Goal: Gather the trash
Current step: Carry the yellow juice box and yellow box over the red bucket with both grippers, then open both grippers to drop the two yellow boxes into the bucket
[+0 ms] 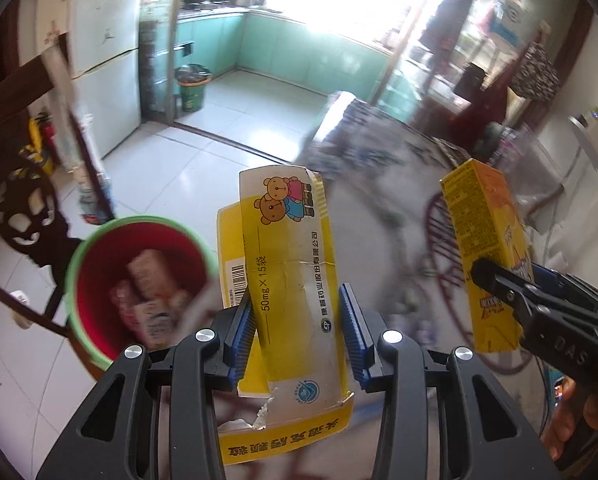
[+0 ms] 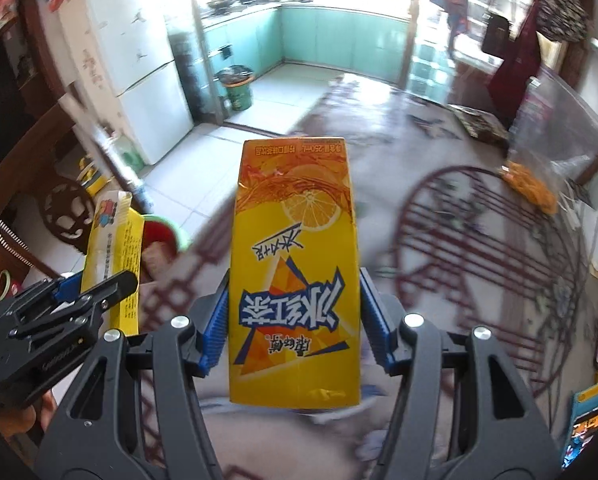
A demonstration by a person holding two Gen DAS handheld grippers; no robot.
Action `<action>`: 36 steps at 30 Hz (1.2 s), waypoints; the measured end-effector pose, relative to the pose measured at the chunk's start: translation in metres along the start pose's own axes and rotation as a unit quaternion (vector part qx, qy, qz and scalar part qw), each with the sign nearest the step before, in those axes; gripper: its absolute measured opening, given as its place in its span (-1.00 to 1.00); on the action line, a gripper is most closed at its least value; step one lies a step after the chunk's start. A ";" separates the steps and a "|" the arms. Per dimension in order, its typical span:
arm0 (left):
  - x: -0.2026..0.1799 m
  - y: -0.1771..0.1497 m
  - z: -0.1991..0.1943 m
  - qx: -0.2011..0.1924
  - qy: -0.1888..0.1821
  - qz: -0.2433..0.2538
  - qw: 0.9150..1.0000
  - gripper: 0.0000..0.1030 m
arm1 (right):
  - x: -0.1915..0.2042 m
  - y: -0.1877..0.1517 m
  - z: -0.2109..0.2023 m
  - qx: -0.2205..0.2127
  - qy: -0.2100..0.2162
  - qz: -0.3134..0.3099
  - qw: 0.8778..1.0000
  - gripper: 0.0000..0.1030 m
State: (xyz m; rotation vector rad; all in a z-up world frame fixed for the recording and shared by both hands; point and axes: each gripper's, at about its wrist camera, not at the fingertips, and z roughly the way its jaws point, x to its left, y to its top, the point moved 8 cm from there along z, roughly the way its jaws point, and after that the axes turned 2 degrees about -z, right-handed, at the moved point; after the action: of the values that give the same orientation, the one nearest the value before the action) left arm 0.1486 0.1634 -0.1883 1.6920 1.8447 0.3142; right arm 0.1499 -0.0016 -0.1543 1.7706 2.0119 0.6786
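Observation:
My left gripper (image 1: 297, 320) is shut on a flattened yellow medicine box (image 1: 291, 264) with cartoon bears, held in the air. It also shows in the right wrist view (image 2: 113, 248) at the left. My right gripper (image 2: 293, 316) is shut on a yellow iced tea carton (image 2: 295, 272), also in the air; the carton shows in the left wrist view (image 1: 489, 248) at the right. A red bin with a green rim (image 1: 139, 284) stands on the floor below and left of the medicine box, with several wrappers inside. Its rim peeks out in the right wrist view (image 2: 167, 232).
A table with a patterned cloth (image 2: 479, 240) lies under both grippers. A dark wooden chair (image 1: 23, 216) stands left of the bin. A white fridge (image 2: 139, 60) and a green kitchen bin (image 2: 237, 88) are farther back. An orange snack bag (image 2: 527, 184) lies on the table.

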 end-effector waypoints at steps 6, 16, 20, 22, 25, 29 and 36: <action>0.078 0.012 -0.007 -0.003 0.035 -0.035 0.999 -0.27 | 0.075 0.014 0.011 0.002 0.030 -0.041 0.999 0.10; 0.165 0.006 0.012 0.027 0.078 -0.082 0.993 -0.27 | 0.160 0.015 0.049 0.055 0.120 -0.055 0.990 0.10; 0.179 0.001 0.024 0.047 0.081 -0.088 0.992 -0.26 | 0.177 0.015 0.063 0.072 0.126 -0.056 0.988 0.10; 0.186 -0.001 0.029 0.054 0.083 -0.091 0.991 -0.26 | 0.183 0.017 0.069 0.079 0.127 -0.057 0.987 0.10; 0.193 -0.002 0.037 0.065 0.084 -0.093 0.990 -0.26 | 0.189 0.018 0.074 0.085 0.127 -0.060 0.987 0.10; 0.198 -0.001 0.045 0.076 0.084 -0.095 0.989 -0.26 | 0.196 0.019 0.081 0.091 0.127 -0.062 0.986 0.10; 0.205 0.000 0.055 0.089 0.088 -0.098 0.987 -0.25 | 0.200 0.023 0.090 0.096 0.131 -0.060 0.985 0.11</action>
State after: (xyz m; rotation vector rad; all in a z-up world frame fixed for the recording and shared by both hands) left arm 0.1803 0.3488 -0.2875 1.6245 2.2075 0.2280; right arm 0.1920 0.2086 -0.2067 1.7190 2.4110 0.7332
